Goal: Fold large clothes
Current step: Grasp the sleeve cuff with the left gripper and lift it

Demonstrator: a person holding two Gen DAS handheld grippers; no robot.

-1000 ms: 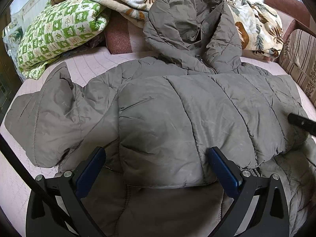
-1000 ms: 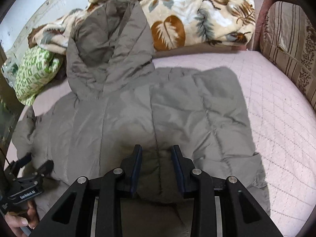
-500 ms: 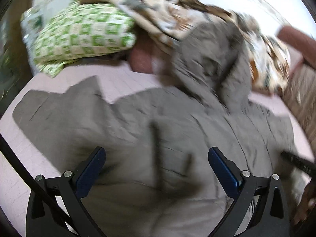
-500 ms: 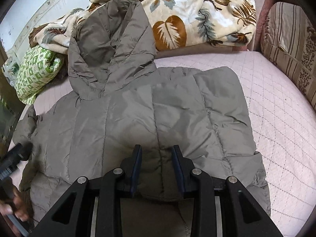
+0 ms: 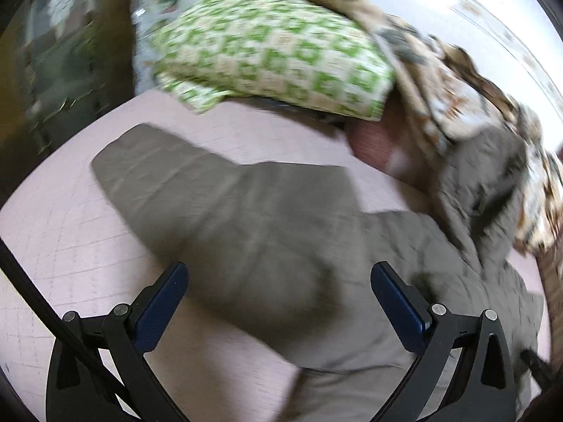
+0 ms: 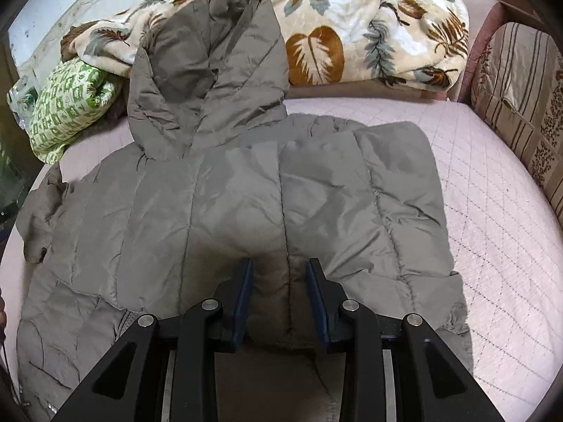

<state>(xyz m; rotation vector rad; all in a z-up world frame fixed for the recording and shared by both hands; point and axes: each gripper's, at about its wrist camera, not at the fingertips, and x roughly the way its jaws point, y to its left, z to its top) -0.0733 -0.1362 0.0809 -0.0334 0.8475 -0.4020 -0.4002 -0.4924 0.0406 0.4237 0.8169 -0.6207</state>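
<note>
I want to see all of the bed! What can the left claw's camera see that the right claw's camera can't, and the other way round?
Only the left view shows the jacket's sleeve stretched flat, behind the open left claw. Only the right view shows the striped cushion, the hood clearly, and the right claw narrowed around a jacket fold. Both show the grey jacket, green pillow, leaf blanket and pink bed cover.

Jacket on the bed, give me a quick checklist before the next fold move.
1. Left gripper open: ok.
2. Left gripper over the sleeve: ok.
3. Right gripper gripping the jacket: cannot tell, jaws narrow with fabric between.
4. Hood lying flat: not ok, it rests up against the blanket.
5. Left view sharp enough to aim: not ok, blurred.
</note>
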